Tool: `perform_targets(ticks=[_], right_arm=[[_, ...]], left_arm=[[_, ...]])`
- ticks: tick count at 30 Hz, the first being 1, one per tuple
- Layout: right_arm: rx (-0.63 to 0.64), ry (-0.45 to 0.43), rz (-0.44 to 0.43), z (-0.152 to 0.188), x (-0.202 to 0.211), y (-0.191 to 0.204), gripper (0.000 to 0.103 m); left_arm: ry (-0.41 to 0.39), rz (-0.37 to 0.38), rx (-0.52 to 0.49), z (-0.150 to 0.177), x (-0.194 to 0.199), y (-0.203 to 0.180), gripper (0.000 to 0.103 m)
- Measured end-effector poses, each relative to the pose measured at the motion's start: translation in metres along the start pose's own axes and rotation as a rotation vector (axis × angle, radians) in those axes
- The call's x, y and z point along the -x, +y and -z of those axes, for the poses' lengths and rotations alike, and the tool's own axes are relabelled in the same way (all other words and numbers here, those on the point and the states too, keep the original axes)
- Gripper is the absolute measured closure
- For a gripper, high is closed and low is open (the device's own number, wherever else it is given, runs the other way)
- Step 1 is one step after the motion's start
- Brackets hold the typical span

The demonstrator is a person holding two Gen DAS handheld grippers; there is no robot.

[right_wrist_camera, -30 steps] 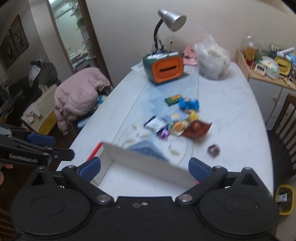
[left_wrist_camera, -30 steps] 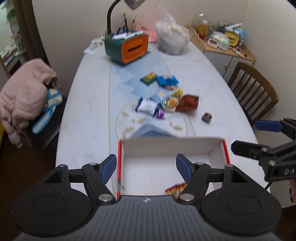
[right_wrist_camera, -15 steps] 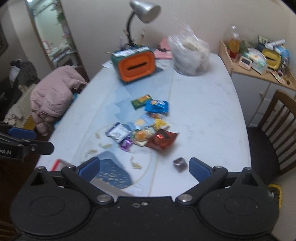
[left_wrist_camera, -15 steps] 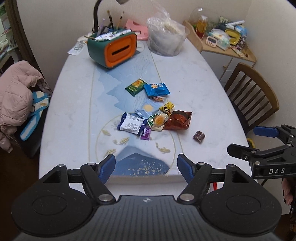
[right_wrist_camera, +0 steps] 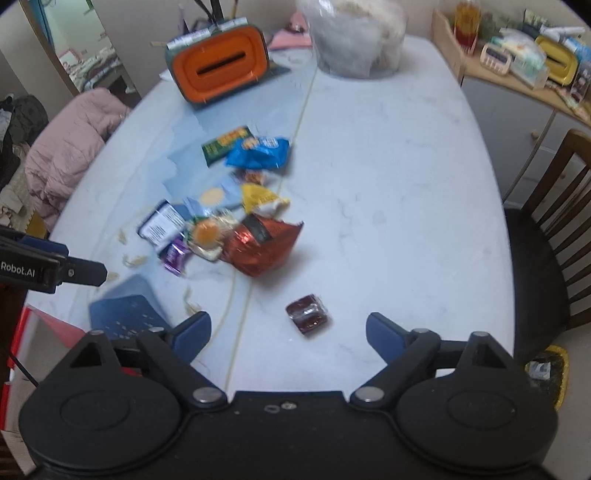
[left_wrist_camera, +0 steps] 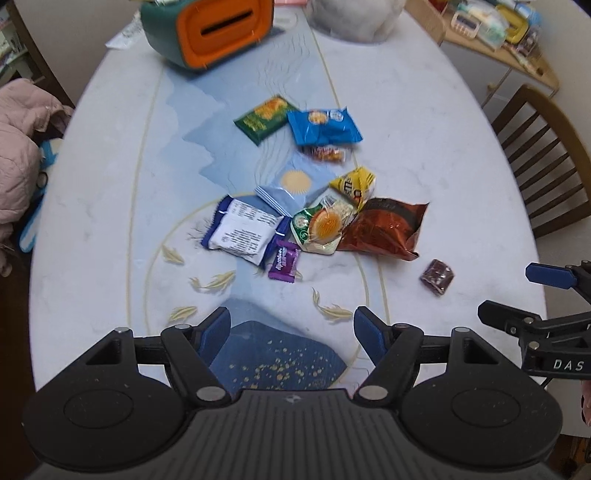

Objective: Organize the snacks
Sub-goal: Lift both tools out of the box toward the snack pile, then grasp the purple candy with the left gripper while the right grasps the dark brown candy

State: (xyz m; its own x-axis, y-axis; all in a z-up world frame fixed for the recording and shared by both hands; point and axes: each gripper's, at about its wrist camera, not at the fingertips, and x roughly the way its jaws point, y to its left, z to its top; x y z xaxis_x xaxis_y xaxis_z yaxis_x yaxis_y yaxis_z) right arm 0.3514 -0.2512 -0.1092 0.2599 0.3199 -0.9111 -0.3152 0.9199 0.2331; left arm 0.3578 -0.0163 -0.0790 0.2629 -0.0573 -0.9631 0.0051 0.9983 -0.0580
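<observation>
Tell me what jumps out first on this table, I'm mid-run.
A loose heap of bright snack packets lies mid-table, led by a crinkled red foil bag and a blue crisp packet. One small dark wrapped candy sits apart, just ahead of the open right claw. A green-and-orange slotted box stands at the far end.

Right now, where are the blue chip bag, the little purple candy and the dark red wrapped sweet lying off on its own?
blue chip bag (left_wrist_camera: 323, 126), left wrist view, middle of the bag.
purple candy (left_wrist_camera: 283, 260), left wrist view, wrapper's middle.
dark red wrapped sweet (right_wrist_camera: 307, 313), right wrist view, its top face.
</observation>
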Motion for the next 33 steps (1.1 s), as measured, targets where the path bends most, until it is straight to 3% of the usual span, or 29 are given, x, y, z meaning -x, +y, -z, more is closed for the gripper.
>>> perform_targets(ticks=[8,12,16,27,33], right_arm=[[0.032,0.07,-0.024,-0.004,-0.044,-0.015,0.017],[0.047,0.095,-0.035,-0.003,-0.06,-0.02,0.025],[0.063,0.109,-0.051,-0.001,-0.069,-0.022,0.03],[0.123,0.122,-0.031,-0.001,-0.088,-0.016,0.038],[0.144,0.115,-0.011,0.001,-0.093,-0.012,0.046]], left_arm=[[0.042,-0.028,0.005,-0.023,-0.054,-0.005,0.03],[0.054,-0.005,0.002,-0.029,-0.073,-0.004,0.031],[0.071,0.029,0.014,-0.033,-0.086,0.001,0.044],[0.092,-0.004,-0.014,-0.04,-0.109,0.003,0.049],[0.097,-0.038,-0.045,-0.042,-0.119,-0.003,0.061]])
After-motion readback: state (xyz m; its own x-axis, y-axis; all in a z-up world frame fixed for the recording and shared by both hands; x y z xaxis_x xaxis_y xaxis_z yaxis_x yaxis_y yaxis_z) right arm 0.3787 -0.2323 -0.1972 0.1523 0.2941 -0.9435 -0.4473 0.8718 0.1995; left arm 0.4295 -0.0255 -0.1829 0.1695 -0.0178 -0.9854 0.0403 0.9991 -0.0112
